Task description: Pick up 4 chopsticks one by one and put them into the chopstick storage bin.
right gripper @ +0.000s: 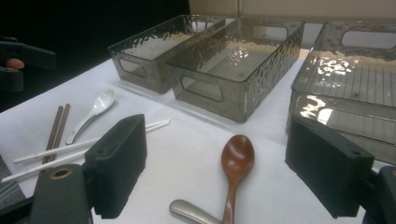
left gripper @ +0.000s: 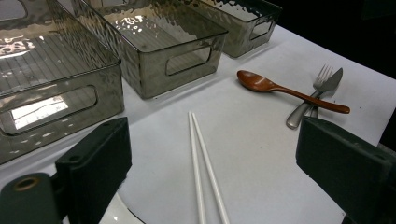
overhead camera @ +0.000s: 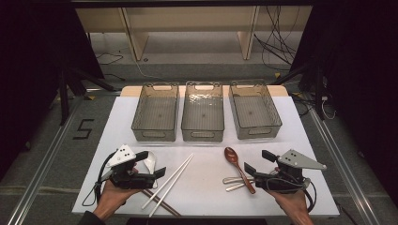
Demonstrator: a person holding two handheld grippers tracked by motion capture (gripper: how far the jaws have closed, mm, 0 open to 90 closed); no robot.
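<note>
My right claw [overhead camera: 256,162] stands wide open and empty over the white desk [overhead camera: 206,164], its jaws framing the brown wooden spoon [right gripper: 236,164], which lies just ahead of them on the sheet. My left claw [overhead camera: 151,164] gapes too, holding nothing, with the white chopsticks [left gripper: 201,158] lying between its jaws but untouched.

The spoon looks light and stiff, its lacquer probably slick, so I judge the slim handle behind the bowl the best place to pinch, across its width. Its handle crosses a metal fork and knife [left gripper: 317,93], which may shift when it lifts. The chopsticks, left of the spoon, look thin, rigid and likely to roll; mid-length seems safest. Beyond the spoon stand three smoky plastic bins [overhead camera: 202,112], all empty. Farther left of the spoon lie brown chopsticks [right gripper: 56,130] and a white spoon [right gripper: 95,109].
</note>
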